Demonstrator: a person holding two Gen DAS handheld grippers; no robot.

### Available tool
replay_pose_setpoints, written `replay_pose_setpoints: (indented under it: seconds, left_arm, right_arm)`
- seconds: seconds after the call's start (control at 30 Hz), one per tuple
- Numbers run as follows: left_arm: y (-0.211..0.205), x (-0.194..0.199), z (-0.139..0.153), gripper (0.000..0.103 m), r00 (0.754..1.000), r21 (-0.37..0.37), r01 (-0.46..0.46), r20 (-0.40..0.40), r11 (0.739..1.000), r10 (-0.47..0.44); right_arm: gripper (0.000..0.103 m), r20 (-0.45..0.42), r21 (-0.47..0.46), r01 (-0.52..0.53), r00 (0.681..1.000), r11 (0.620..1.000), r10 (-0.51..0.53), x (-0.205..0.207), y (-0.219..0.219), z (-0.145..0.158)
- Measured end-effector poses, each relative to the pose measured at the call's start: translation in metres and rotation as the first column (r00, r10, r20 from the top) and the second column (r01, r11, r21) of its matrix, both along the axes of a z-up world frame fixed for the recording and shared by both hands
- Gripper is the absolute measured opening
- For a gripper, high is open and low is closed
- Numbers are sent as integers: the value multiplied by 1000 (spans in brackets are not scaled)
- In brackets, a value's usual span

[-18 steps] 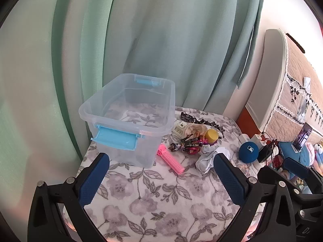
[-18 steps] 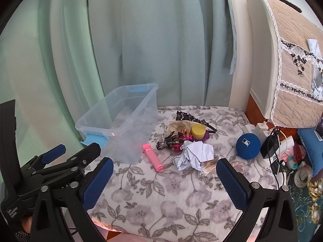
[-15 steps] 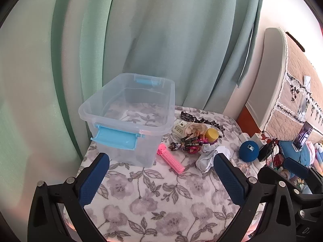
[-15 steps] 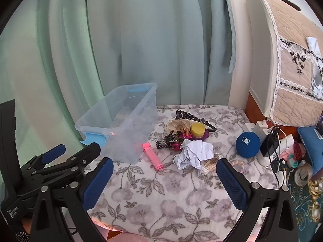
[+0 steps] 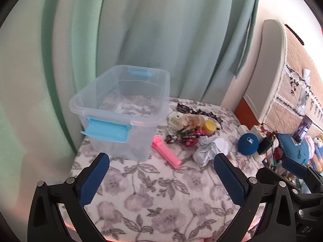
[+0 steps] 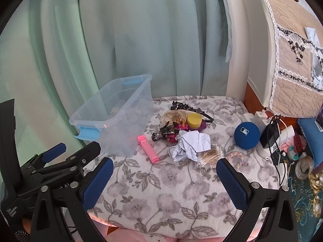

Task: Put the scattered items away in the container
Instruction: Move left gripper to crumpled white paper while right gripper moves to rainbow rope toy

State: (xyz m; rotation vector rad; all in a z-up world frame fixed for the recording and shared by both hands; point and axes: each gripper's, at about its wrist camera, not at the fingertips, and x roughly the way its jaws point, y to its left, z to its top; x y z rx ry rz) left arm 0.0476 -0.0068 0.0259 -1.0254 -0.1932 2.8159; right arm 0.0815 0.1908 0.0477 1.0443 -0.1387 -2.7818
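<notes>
Box: my clear plastic box (image 5: 125,109) with blue latches stands at the far left of the table (image 6: 161,191), empty as far as I can see.
Pink clip: a pink hair clip (image 6: 147,148) lies flat just right of the box. Stiff, light and slim; I judge it best pinched across its narrow width.
Paper: a crumpled paper ball (image 6: 189,145) sits right of the clip. Soft and very light; any bulge should do, with a gentle squeeze.
Swabs: a packet of cotton swabs (image 6: 210,155) touches the paper's near right edge. The film looks slippery; I would take it across the middle.
Heap: a yellow-lidded jar (image 6: 194,121) and tangled hair pieces lie beyond the paper. The jar is rigid and round, so I would grasp its sides.
Ball: a blue ball (image 6: 246,135) rests at the far right. Round and likely to roll; grip at its widest part.
Left tongs (image 5: 161,178): fully spread, holding nothing, hovering over the near table.
Right tongs (image 6: 164,181): likewise wide and empty.
</notes>
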Motion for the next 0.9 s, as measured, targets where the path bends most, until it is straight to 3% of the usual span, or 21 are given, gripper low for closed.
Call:
replay_pose_setpoints:
  seconds: [0.2, 0.43, 0.9]
  left_arm:
    - [27, -15, -15, 103, 995, 5, 97, 34, 995, -97]
    - [57, -45, -42, 103, 976, -10, 167, 144, 986, -164]
    - [109, -111, -90, 97, 934, -19, 233, 283, 972, -218]
  right_arm:
    - [103, 34, 2, 61, 998, 998, -61, -11, 31, -15]
    - [101, 92, -21, 117, 989, 993, -115, -35, 57, -38]
    - [78, 237, -73, 204, 955, 976, -182, -96, 109, -104]
